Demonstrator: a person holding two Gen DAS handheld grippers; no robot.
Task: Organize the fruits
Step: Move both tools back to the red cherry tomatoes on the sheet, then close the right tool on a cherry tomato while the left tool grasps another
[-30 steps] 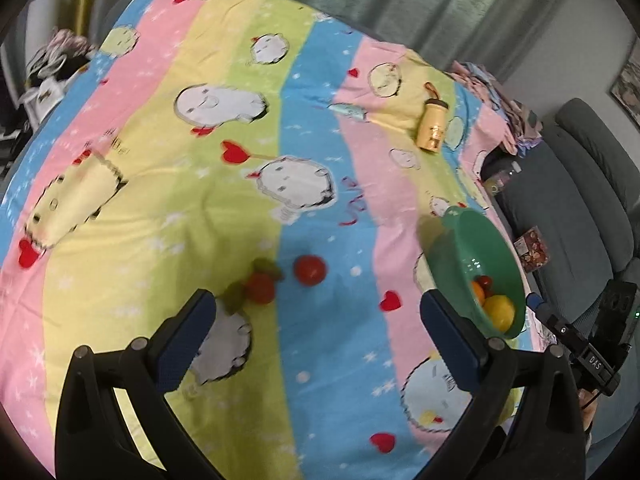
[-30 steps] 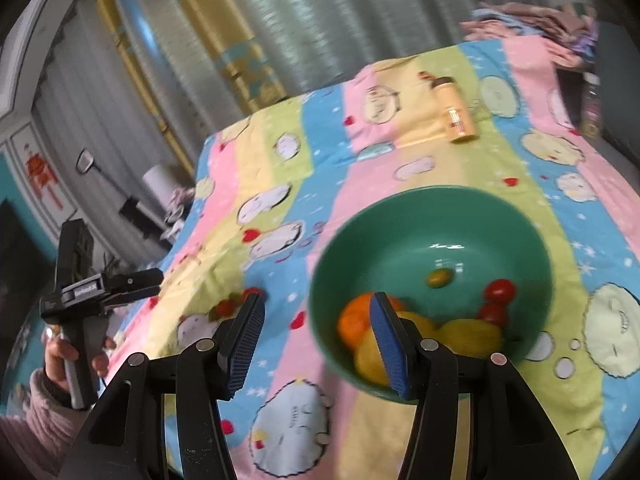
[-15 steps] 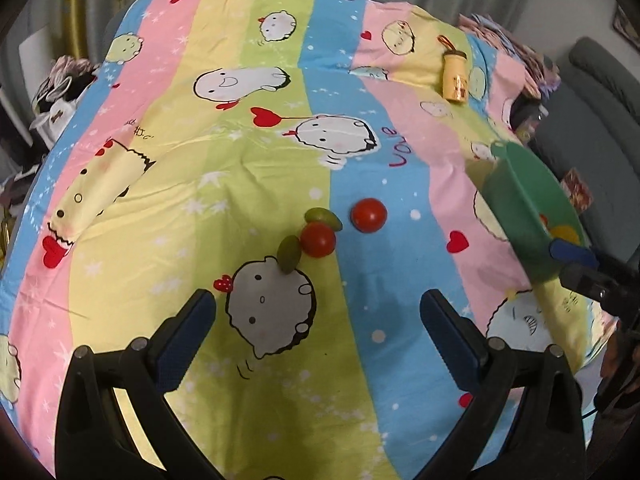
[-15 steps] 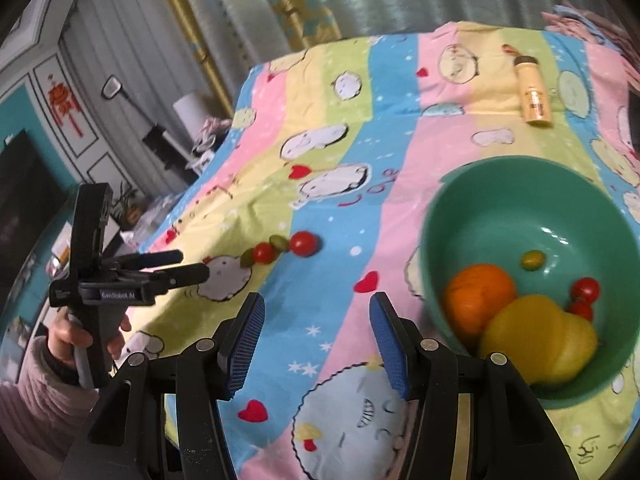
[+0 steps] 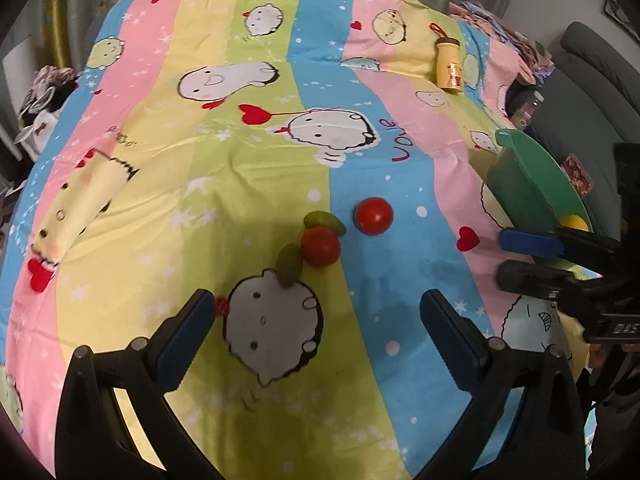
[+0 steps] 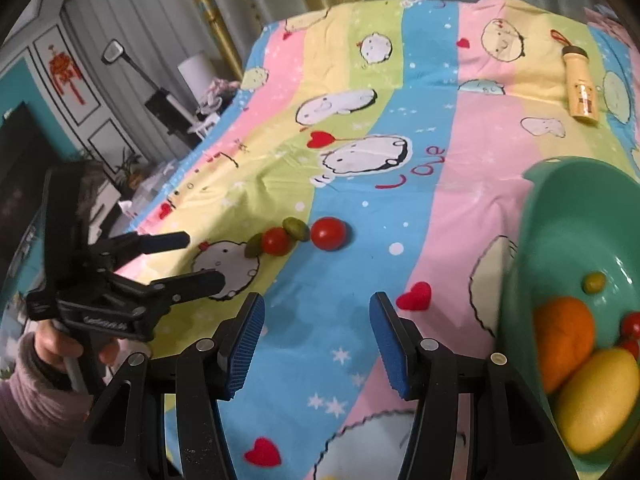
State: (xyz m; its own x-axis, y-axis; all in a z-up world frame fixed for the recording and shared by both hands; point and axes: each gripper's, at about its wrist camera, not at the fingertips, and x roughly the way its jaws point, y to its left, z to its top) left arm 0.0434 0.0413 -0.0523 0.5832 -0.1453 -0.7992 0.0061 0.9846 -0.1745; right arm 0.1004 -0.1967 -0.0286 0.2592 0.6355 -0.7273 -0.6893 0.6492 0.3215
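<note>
Four small fruits are left loose on the striped cartoon bedsheet (image 5: 260, 184): a red tomato (image 5: 373, 216) lying alone on the blue stripe, a second red tomato (image 5: 320, 246) just beside it to the left, and two green olive-like fruits (image 5: 324, 222) (image 5: 290, 266) touching that second tomato on either side. The green bowl (image 6: 560, 216), well apart to the right, already holds an orange (image 6: 564, 340), a yellow fruit (image 6: 596, 400), one small green fruit (image 6: 594, 282) and a couple of small red ones (image 6: 632, 326), so the sorting looks more than half done, with the cluster of four left to collect. The left gripper (image 5: 316, 340) hangs above the sheet just short of the cluster, jaws spread wide and empty; the right gripper (image 6: 316, 344) is nearby, also parted and carrying nothing. A yellow bottle (image 5: 450, 68) lies far up the sheet
</note>
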